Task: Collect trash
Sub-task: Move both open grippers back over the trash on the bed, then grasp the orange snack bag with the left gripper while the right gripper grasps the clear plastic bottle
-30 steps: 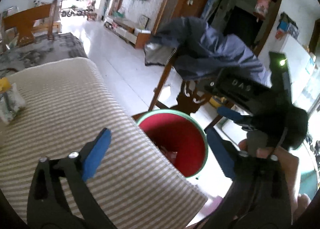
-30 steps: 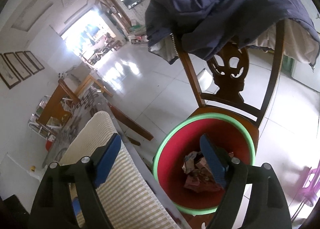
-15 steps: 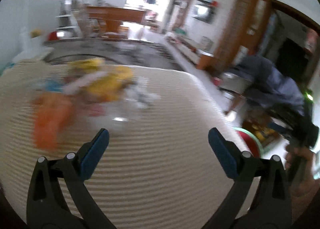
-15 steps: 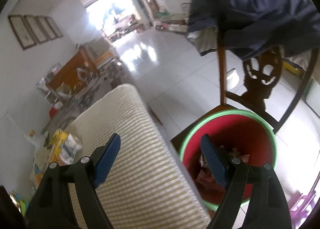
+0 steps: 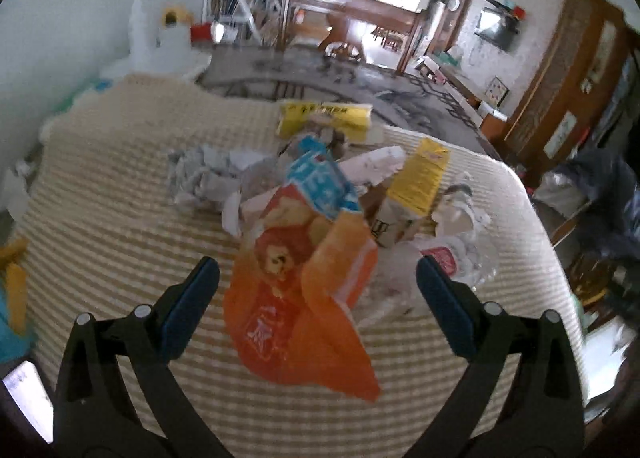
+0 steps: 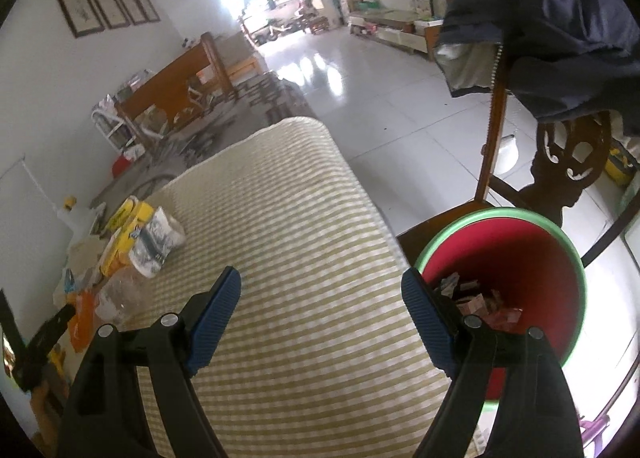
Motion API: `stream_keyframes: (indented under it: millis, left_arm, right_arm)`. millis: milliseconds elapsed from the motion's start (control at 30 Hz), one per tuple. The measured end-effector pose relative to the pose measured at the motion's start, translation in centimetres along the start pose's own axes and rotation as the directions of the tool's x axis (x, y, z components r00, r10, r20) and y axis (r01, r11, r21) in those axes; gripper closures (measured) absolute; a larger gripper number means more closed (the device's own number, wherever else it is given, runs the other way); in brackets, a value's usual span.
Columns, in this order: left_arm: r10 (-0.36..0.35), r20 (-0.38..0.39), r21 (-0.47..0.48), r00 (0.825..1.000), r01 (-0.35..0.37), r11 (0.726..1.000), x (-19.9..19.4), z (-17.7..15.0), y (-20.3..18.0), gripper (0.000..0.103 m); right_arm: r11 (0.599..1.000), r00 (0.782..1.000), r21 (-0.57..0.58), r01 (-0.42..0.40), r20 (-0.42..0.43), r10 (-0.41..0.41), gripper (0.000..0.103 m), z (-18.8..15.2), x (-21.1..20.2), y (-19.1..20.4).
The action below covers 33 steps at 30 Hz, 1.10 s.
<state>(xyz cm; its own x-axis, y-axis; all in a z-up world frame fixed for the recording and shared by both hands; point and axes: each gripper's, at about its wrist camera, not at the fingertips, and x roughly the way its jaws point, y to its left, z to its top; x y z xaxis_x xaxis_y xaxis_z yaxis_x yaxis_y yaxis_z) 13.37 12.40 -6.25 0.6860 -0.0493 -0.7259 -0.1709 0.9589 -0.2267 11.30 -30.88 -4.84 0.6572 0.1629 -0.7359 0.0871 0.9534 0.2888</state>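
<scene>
My left tongs (image 5: 318, 290), wide open and empty, hover just before the crumpled orange plastic snack wrapper (image 5: 304, 298) on the striped surface (image 5: 120, 193); I should pinch one bunched fold, right tongs (image 6: 320, 314) likewise gaping empty.

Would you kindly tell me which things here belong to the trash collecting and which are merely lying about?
Belongs to the job:
orange wrapper
yellow carton
crumpled paper
red bin, some trash inside
left tongs, open
right tongs, open

Just lying about:
wooden chair
dark jacket
striped cloth
</scene>
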Motion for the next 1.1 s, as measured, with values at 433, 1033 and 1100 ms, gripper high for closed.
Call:
stream_keyframes:
  millis: [433,1033,1100]
  left_arm:
    - [-0.075,-0.030,-0.078,0.997,0.072,0.994,1.2,-0.6,1.1,0.028]
    - [-0.433,-0.158,-0.165,0.887,0.409,0.898,-2.9,-7.8,-4.4,0.028]
    - [-0.501,-0.183,-0.219,0.846,0.461,0.860,-2.9,-8.6,-4.8,0.029]
  right_arm:
    - [0.999,0.999,-0.046,-0.010,-0.046,0.008,0.023,-0.6,1.2,1.2]
    - [0.986,0.980,-0.011,-0.165,-0.111,0.163,0.023,-1.5,1.8,3.0]
    - [0.979,0.969,-0.014,-0.204,-0.148,0.200,0.023,-1.8,2.7,4.2]
